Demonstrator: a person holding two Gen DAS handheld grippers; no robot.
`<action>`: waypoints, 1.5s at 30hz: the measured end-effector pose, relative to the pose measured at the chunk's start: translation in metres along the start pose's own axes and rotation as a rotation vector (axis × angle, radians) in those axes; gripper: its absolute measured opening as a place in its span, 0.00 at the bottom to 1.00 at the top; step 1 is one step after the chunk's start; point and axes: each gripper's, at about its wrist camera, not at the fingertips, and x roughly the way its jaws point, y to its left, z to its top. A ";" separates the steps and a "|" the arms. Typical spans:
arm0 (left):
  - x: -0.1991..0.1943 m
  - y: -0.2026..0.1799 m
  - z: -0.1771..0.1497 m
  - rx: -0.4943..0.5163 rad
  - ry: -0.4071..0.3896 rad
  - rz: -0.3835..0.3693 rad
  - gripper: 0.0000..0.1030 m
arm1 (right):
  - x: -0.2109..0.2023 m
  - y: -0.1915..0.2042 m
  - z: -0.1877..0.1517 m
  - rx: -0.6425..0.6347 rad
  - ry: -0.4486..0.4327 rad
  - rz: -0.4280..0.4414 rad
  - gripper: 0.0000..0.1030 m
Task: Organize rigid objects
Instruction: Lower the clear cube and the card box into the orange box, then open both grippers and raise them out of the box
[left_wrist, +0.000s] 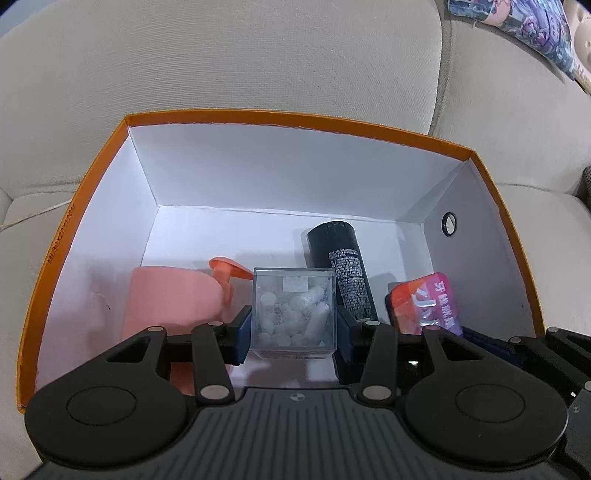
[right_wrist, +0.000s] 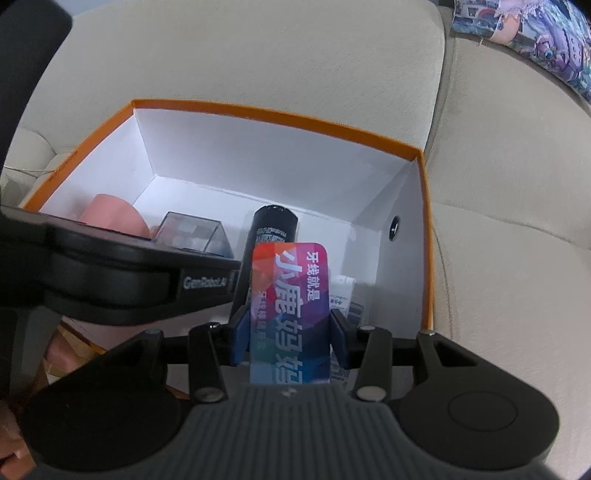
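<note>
Your left tool (left_wrist: 293, 328) is clamped on a clear plastic cube (left_wrist: 293, 314) holding pale pieces, low inside the orange box (left_wrist: 74, 206); a small white label on the cube's top is too blurred to read; your right tool (right_wrist: 290, 339) grips a flat colourful pack (right_wrist: 290, 310) by its long edges, above the box's right end; you can read "小鹿妈妈" in big white characters and "牙线就是" beside them, while the smaller line is unclear; "GenRobot.AI" shows on the left tool's body in the right wrist view; the black can (left_wrist: 341, 266) lies just right of the cube, its white small print illegible; the pink cup (left_wrist: 173, 302) sits left, partly hidden by the tool; the box rim reads "ML30X22X12CM"; white packets (right_wrist: 341, 295) beneath the pack are mostly covered; the box rests on a beige sofa (left_wrist: 258, 55).
</note>
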 end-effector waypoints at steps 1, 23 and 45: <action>0.002 -0.001 0.000 0.000 0.001 0.000 0.50 | 0.002 -0.001 0.001 0.014 0.007 0.013 0.45; 0.009 -0.006 -0.005 0.059 -0.027 0.064 0.50 | 0.029 -0.007 -0.008 0.190 0.078 0.090 0.45; -0.023 0.008 0.007 -0.018 -0.117 0.010 0.70 | 0.019 -0.008 -0.008 0.184 0.036 0.094 0.53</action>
